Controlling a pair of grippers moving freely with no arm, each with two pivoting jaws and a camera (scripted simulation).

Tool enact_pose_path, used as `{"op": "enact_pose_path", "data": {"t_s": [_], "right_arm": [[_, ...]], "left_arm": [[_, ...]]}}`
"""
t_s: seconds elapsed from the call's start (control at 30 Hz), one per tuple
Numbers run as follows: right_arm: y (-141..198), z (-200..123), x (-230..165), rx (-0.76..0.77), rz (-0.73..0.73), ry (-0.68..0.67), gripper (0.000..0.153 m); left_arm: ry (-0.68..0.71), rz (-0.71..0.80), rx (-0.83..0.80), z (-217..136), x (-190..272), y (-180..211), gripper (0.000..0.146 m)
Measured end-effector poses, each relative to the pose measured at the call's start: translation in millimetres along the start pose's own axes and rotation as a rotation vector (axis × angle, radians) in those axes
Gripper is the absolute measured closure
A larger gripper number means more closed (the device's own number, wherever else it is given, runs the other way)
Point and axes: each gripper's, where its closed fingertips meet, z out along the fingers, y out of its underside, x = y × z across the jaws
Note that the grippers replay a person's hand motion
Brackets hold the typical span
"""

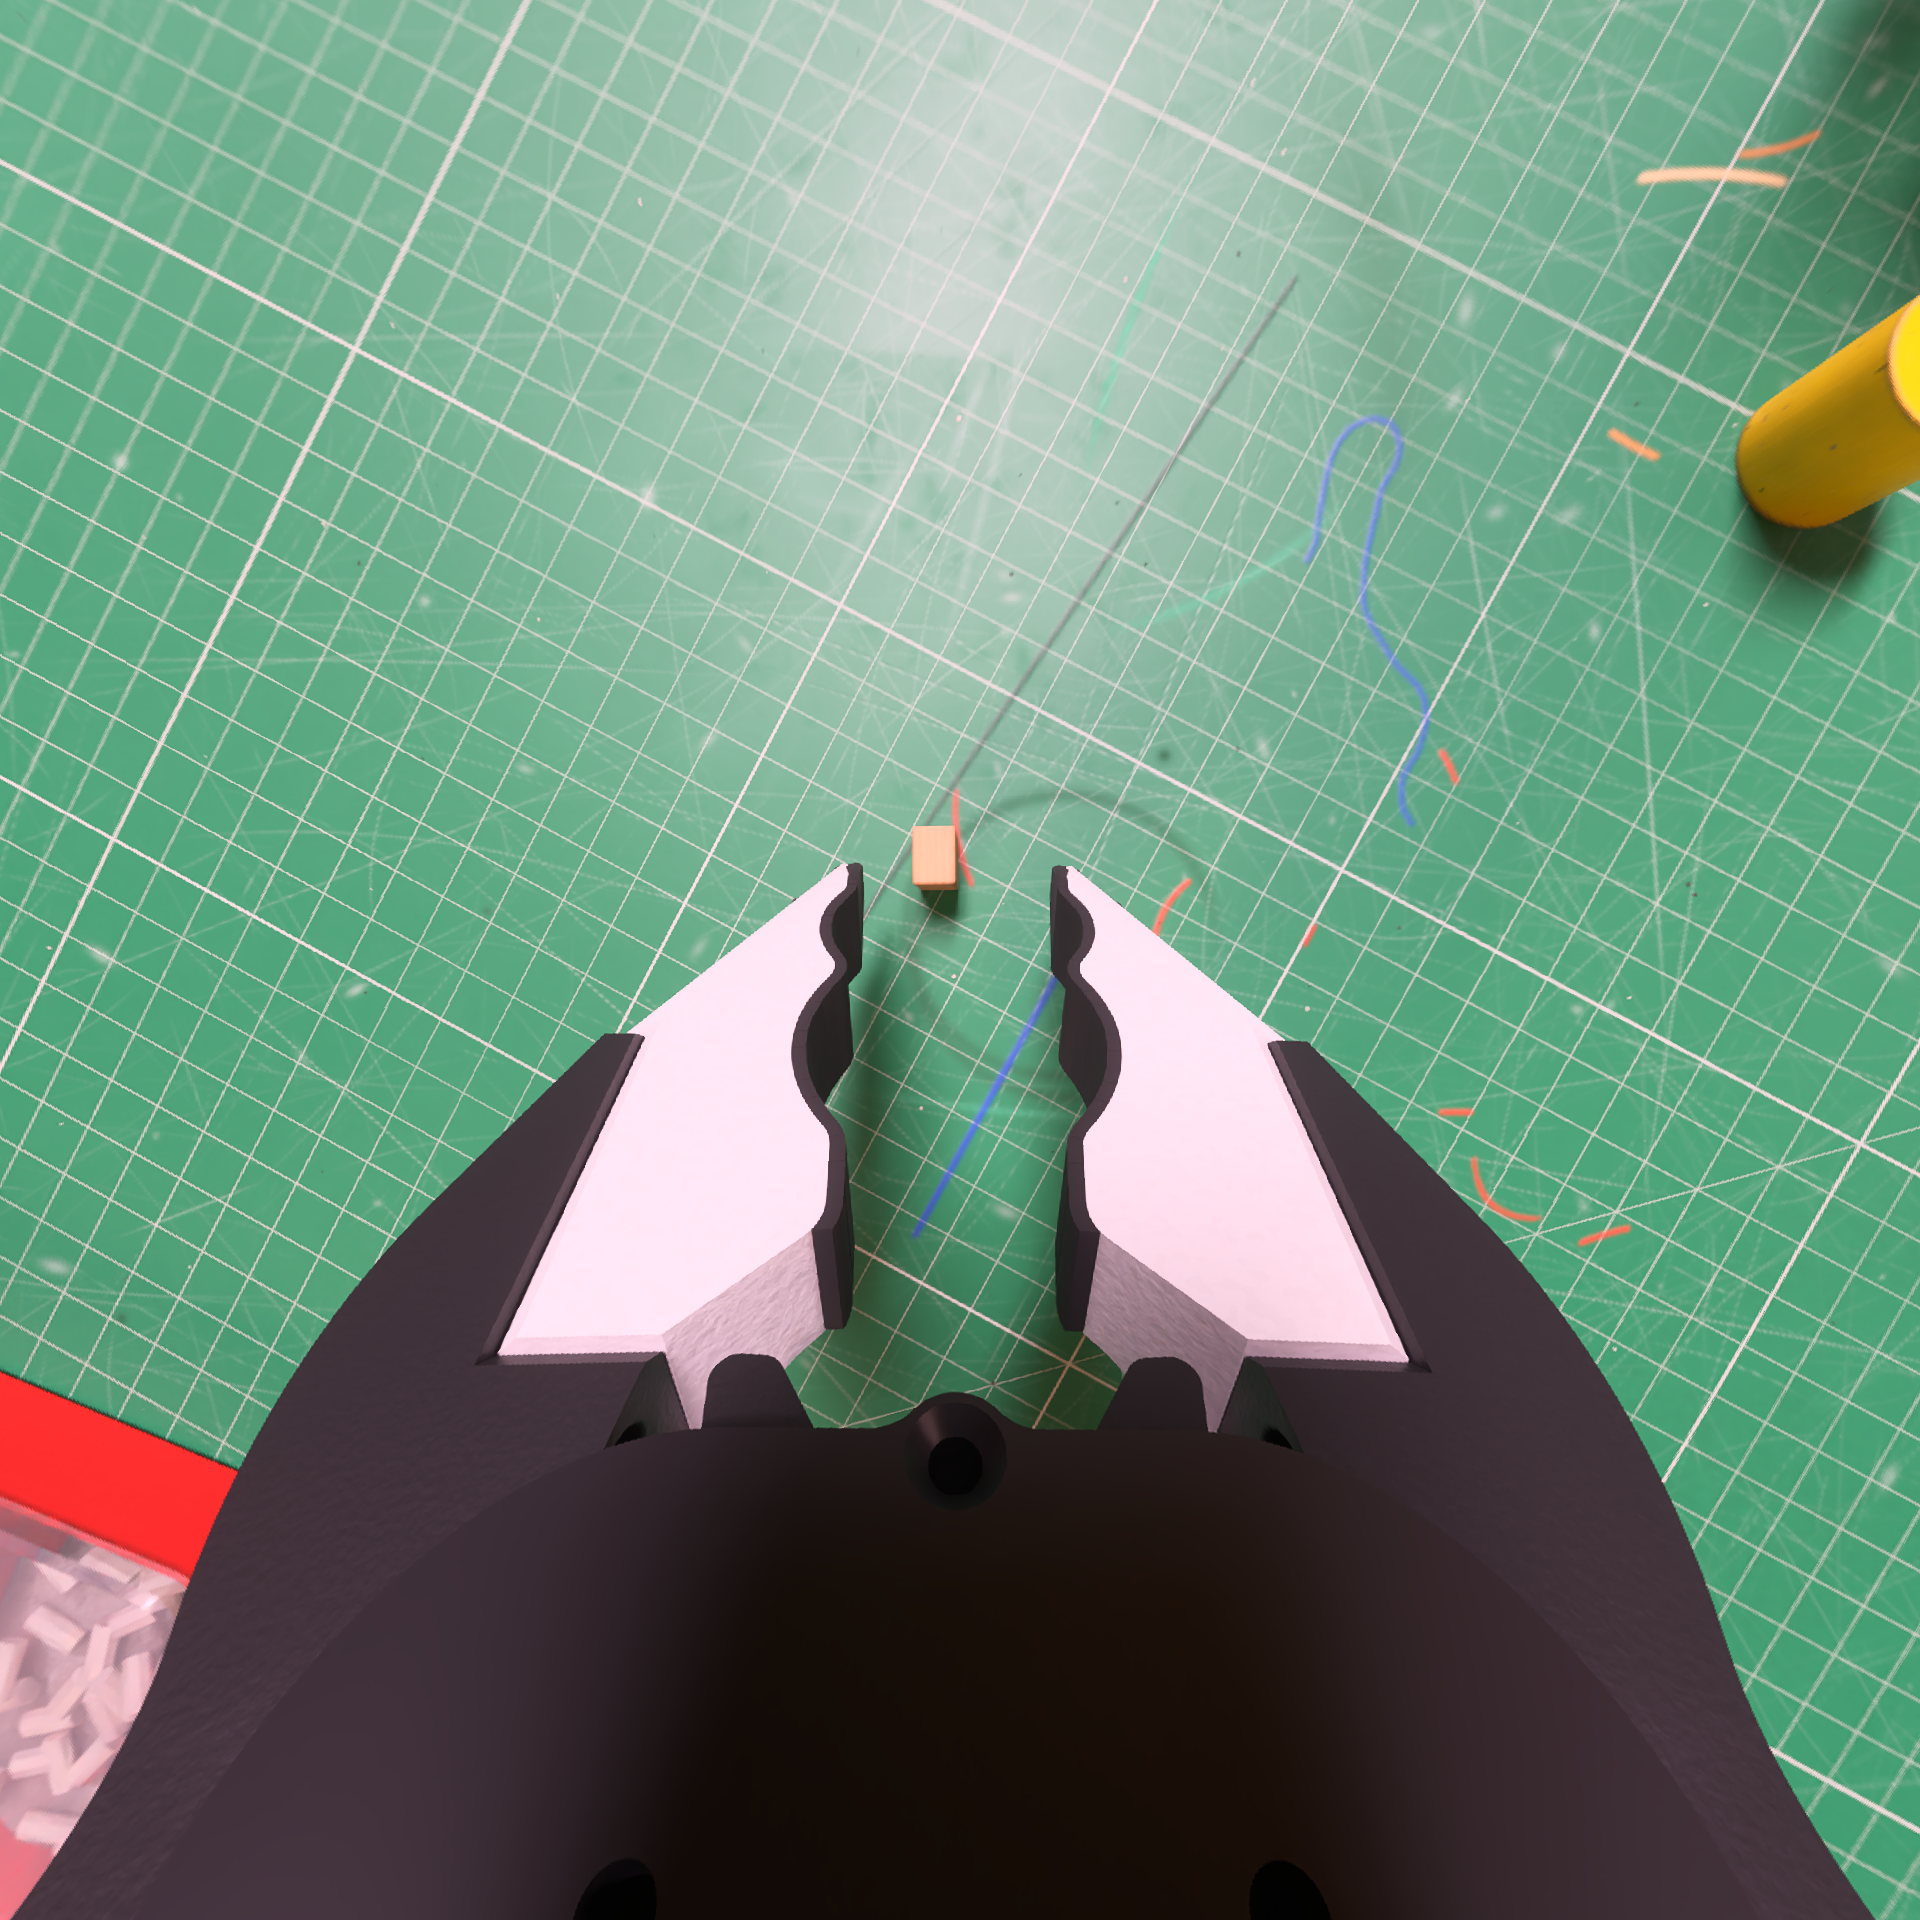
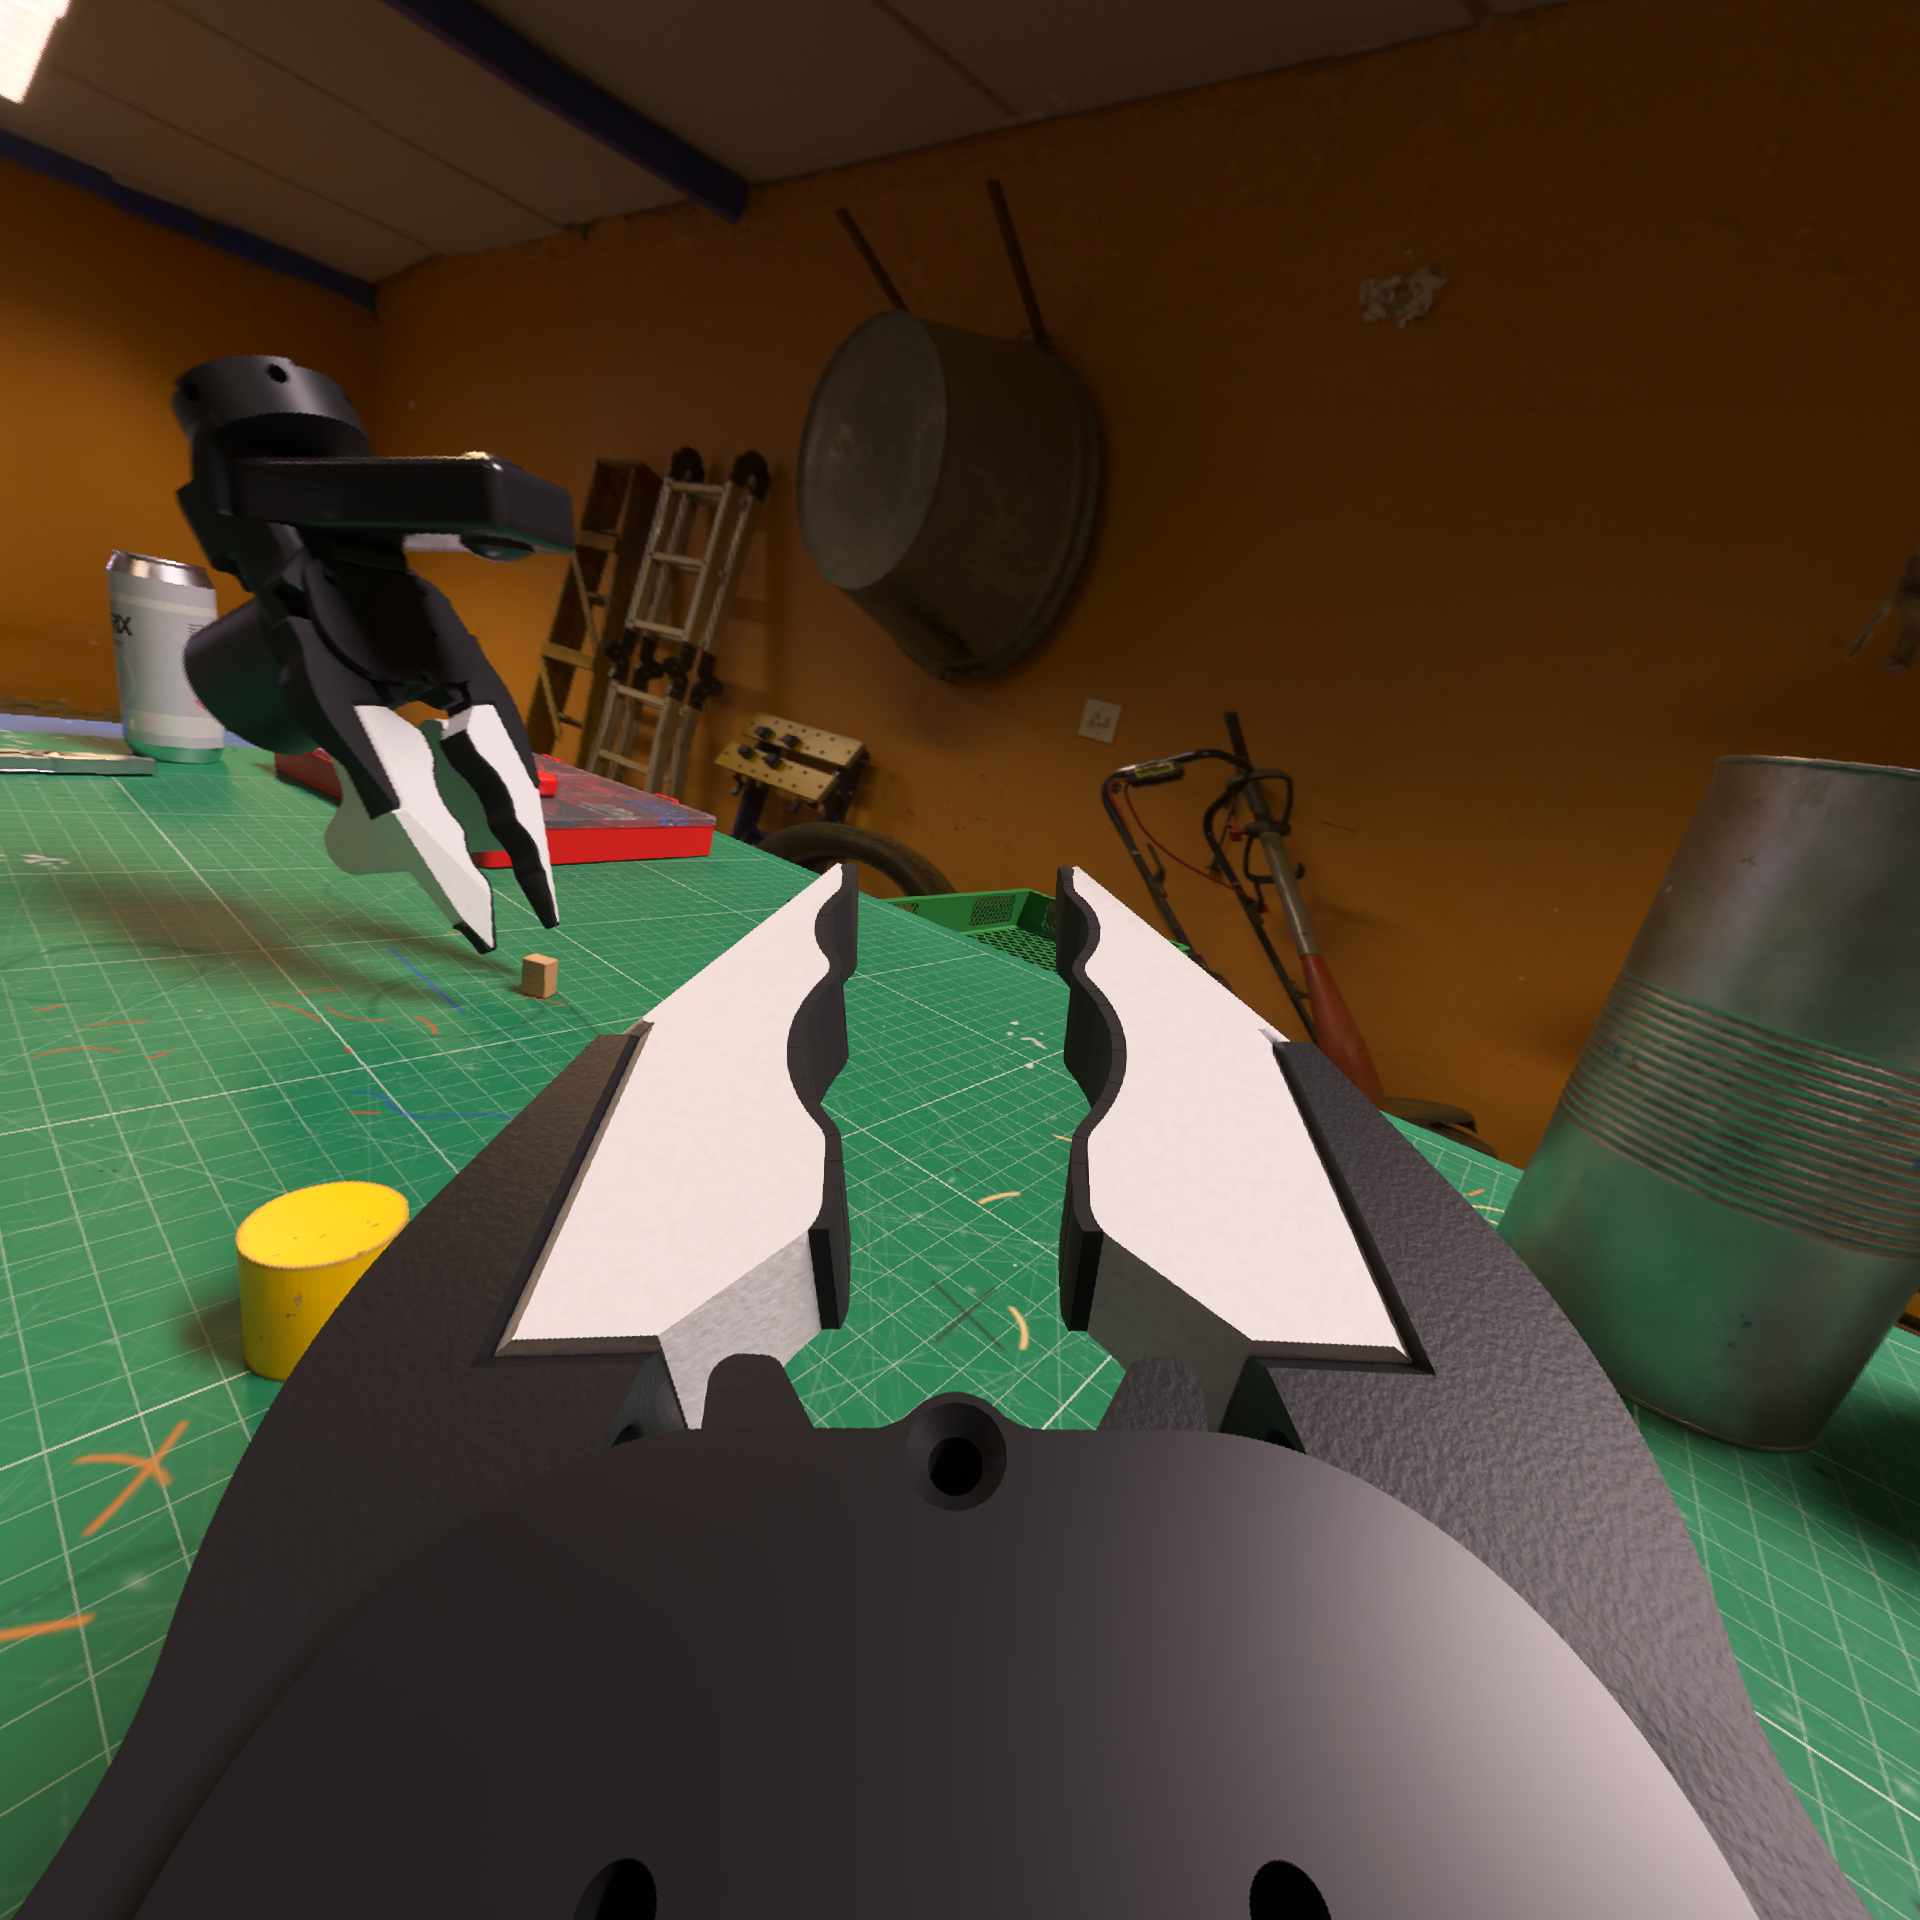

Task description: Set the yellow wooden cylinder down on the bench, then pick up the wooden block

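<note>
- Left gripper (image 1: 956,871) has its two fingers spread apart, nothing between them, tips pointing down at the green cutting mat (image 1: 520,520).
- Just past those tips, a touch left of centre, sits the wooden block (image 1: 933,857), small and pale, flat on the mat and touching neither finger.
- From the right wrist view the same picture: the left gripper (image 2: 516,937) hangs tilted over the mat, tips just above and beside the wooden block (image 2: 539,975), a clear gap between them.
- Right gripper (image 2: 956,871) is spread wide too and holds nothing; only mat (image 2: 935,1143) shows between its white fingers (image 2: 707,1143).
- The yellow wooden cylinder (image 2: 301,1273) stands upright on the mat, down at the left of the right gripper's body, partly hidden behind it and free of any grip.
- In the left wrist view that yellow wooden cylinder (image 1: 1834,436) shows at the right edge, well apart from the block.
- Blue, red and orange scribbles mark the mat around the block, and a thin dark line runs away from it.
- A red parts case (image 1: 94,1444) with a clear lid peeks in at the lower left of the left wrist view; the right wrist view shows the red parts case (image 2: 613,821) lying behind the left gripper.
- A dull metal can (image 2: 1745,1122) stands on the mat to the right gripper's right.
- A white drink can (image 2: 166,655) stands far back on the left.
- Beyond the bench, an orange wall (image 2: 1455,520) with a hanging metal tub (image 2: 945,499), and ladders (image 2: 665,623) leaning below it.
</note>
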Motion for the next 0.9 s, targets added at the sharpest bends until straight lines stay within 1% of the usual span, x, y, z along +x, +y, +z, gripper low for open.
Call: {"op": "enact_pose_path", "data": {"t_s": [0.13,0.2,0.23,0.3,0.37,0.4,0.43,0.53,0.57,0.6,0.63,0.67,0.7,0.73,0.77,0.8,0.83,0.87,0.9], "right_arm": [[4,0,-2,-0.007,-0.008,-0.014,0.122],[7,1,-3,-0.021,-0.012,-0.02,0.125],[8,2,-4,-0.032,-0.018,-0.019,0.127],[12,4,-8,-0.055,-0.04,-0.032,0.128],[19,7,-22,-0.135,-0.075,-0.102,0.128],[23,9,-34,-0.209,-0.08,-0.187,0.127],[29,9,-49,-0.303,-0.072,-0.294,0.127],[54,-4,-89,-0.628,-0.031,-0.601,0.127],[60,-7,-95,-0.7,-0.02,-0.648,0.13],[60,-7,-99,-0.722,-0.012,-0.655,0.137],[50,-5,-100,-0.706,-0.009,-0.653,0.15],[29,-2,-97,-0.657,-0.008,-0.636,0.153],[-2,2,-90,-0.567,-0.012,-0.598,0.153],[-41,3,-78,-0.442,-0.013,-0.54,0.153],[-79,2,-64,-0.312,-0.01,-0.471,0.153],[-108,-3,-51,-0.205,-0.01,-0.407,0.153],[-121,-8,-42,-0.156,-0.015,-0.375,0.153],[-118,-10,-41,-0.188,-0.016,-0.39,0.153],[-103,-11,-46,-0.268,-0.009,-0.435,0.153]], "left_arm": [[0.022,-0.019,-0.066,4,-1,5,0.115],[0.026,-0.06,-0.059,2,4,3,0.118],[0.007,-0.086,-0.035,1,7,-2,0.119],[-0.085,-0.136,0.038,-6,19,-17,0.115],[-0.146,-0.182,0.15,-13,46,-40,0.106],[-0.166,-0.195,0.201,-15,64,-50,0.101],[-0.192,-0.189,0.225,-17,82,-58,0.092],[-0.294,-0.113,0.21,-16,124,-71,0.061],[-0.31,-0.082,0.22,-16,135,-77,0.054],[-0.301,-0.051,0.239,-14,147,-84,0.053],[-0.284,-0.023,0.246,-12,157,-90,0.054],[-0.272,0.002,0.239,-7,163,-93,0.059],[-0.271,0.016,0.221,-1,166,-92,0.067],[-0.273,0.013,0.185,7,166,-86,0.076],[-0.284,-0.005,0.139,13,163,-77,0.085],[-0.32,-0.036,0.107,14,158,-69,0.098],[-0.352,-0.076,0.112,8,154,-66,0.112],[-0.358,-0.12,0.164,-5,154,-71,0.123],[-0.359,-0.164,0.26,-26,155,-83,0.129]]}}
